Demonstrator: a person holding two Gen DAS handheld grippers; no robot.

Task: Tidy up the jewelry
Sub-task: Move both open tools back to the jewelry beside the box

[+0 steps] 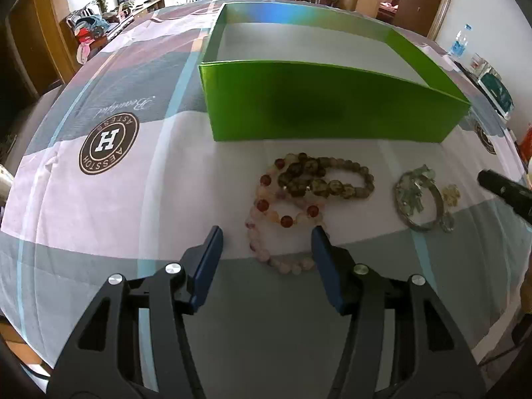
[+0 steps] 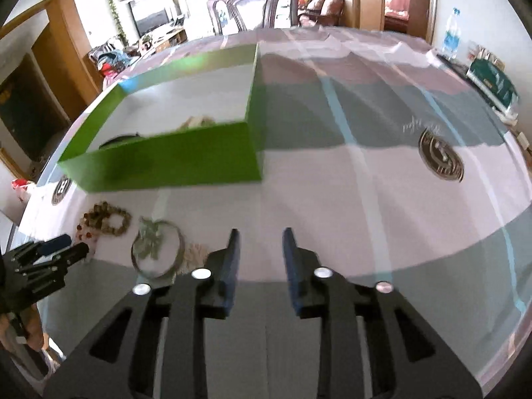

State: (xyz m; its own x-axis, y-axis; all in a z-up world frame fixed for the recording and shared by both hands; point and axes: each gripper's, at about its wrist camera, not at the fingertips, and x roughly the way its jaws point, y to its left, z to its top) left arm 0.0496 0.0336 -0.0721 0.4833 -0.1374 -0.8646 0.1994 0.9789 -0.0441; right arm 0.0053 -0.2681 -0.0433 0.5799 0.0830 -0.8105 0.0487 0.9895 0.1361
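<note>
A green open box [image 1: 326,103] stands on the tablecloth; the right wrist view [image 2: 173,163] shows some jewelry inside it. In front of it lie a brown bead bracelet [image 1: 332,176], a pink and red bead bracelet [image 1: 282,222], a silver bangle with green stones [image 1: 415,199] and a small pale yellow piece [image 1: 450,194]. My left gripper [image 1: 266,242] is open, its tips on either side of the pink bracelet. My right gripper [image 2: 259,249] is open and empty, right of the bangle [image 2: 156,252]. The left gripper also shows in the right wrist view [image 2: 66,249].
A patterned tablecloth with round logos [image 1: 108,148] covers the table. A water bottle [image 2: 450,35] and a dark green box [image 2: 492,83] stand at the far right edge. A wooden chair [image 2: 252,6] is behind the table.
</note>
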